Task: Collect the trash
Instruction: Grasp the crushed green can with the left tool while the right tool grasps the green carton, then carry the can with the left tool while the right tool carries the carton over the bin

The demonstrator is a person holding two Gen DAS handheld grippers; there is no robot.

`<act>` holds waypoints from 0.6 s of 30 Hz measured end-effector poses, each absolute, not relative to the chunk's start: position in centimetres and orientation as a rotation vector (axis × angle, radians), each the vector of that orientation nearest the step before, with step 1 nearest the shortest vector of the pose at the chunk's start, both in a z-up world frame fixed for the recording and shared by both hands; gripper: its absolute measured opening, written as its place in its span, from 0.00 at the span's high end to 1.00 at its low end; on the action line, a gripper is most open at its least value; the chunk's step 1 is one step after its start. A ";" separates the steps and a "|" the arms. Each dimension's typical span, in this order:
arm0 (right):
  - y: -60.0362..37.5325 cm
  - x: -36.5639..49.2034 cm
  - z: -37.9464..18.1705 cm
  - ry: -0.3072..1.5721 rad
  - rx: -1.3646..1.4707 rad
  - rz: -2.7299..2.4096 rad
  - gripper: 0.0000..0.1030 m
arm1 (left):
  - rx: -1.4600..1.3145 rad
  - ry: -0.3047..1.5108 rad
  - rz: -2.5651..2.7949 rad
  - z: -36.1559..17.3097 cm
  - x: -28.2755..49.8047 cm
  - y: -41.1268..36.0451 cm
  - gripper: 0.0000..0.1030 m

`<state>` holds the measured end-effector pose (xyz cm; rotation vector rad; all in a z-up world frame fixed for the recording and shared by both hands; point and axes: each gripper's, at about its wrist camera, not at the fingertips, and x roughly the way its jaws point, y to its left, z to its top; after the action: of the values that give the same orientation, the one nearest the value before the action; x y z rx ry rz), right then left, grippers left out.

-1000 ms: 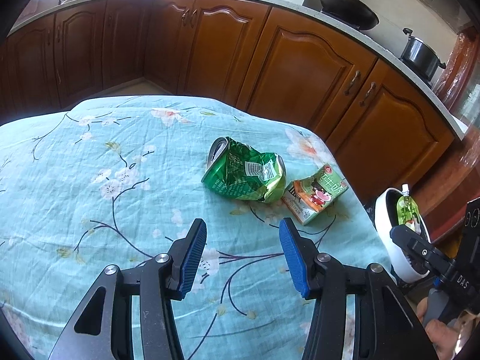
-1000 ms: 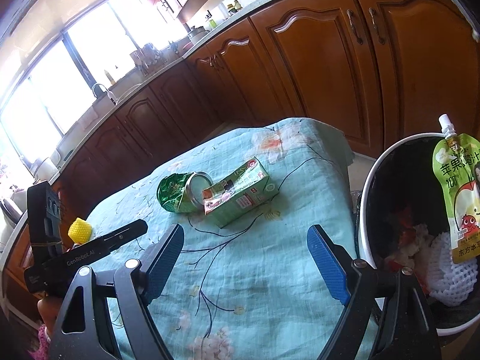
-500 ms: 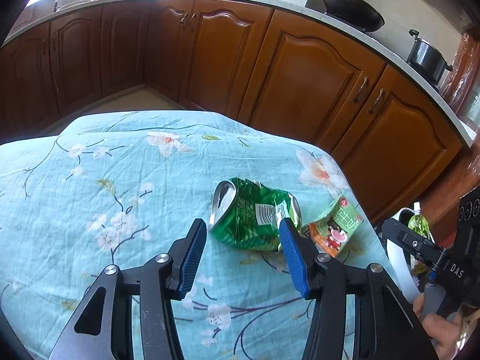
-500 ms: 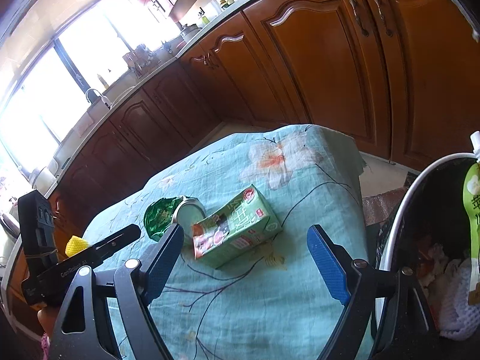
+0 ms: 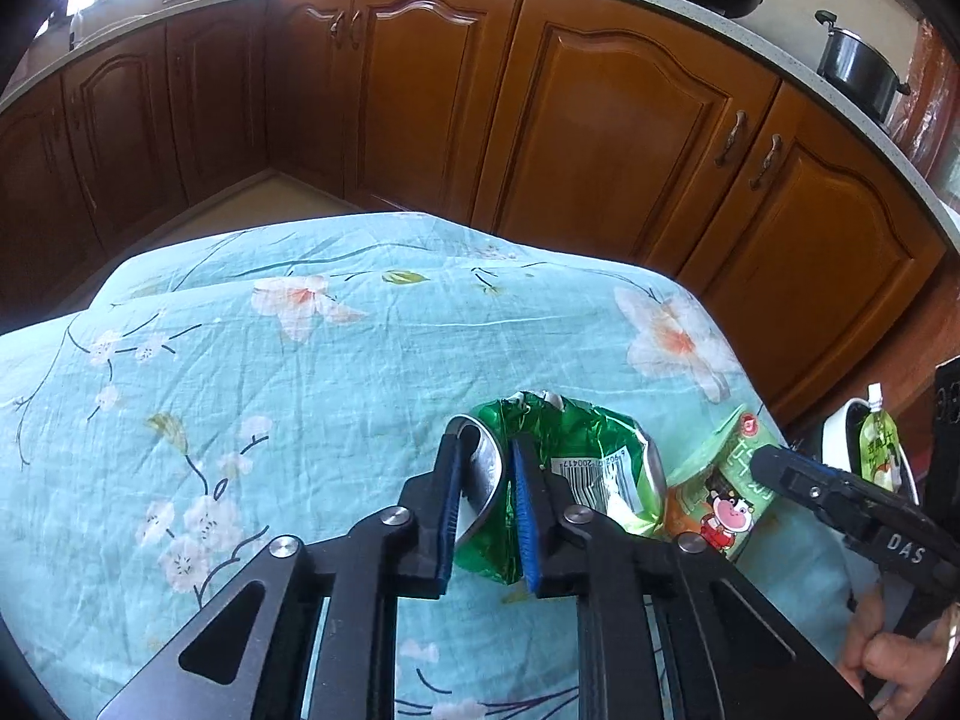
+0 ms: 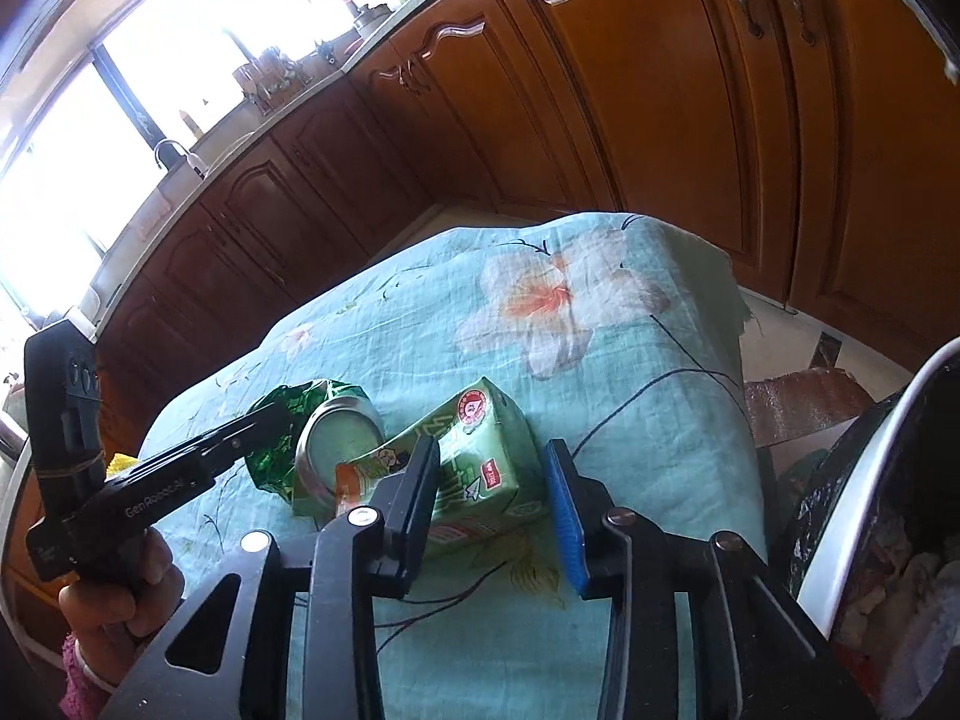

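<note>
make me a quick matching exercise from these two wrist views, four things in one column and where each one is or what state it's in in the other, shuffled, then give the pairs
Things:
1. crushed green can
2. drink carton
3. juice pouch
4. pot

Places or states:
A. standing in the white bin beside the table
B. on the counter, far right
C. its rim pinched by the left gripper
D. lying between the right gripper pads

Pairs: 1-C, 2-D, 3-A, 4-B
</note>
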<state>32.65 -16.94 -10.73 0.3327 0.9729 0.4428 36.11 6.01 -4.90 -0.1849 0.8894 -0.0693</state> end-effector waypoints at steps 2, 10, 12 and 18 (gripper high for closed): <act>-17.4 31.7 -10.3 0.969 0.343 0.446 0.71 | -0.195 0.883 -0.084 -4.9 35.7 6.1 0.87; -18.2 26.0 -9.7 1.026 0.324 0.503 0.75 | -0.206 0.868 -0.107 -4.4 31.8 6.3 0.87; -18.1 24.8 -10.1 1.062 0.316 0.534 0.76 | -0.223 0.862 -0.111 -4.0 30.5 6.8 0.87; -17.5 22.3 -10.1 1.086 0.232 0.611 0.59 | -0.272 0.851 -0.109 -3.4 26.6 8.8 0.87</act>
<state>22.28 -17.49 -10.12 0.2323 1.0858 0.6115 26.59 8.78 -3.39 -0.2716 0.8505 -0.1095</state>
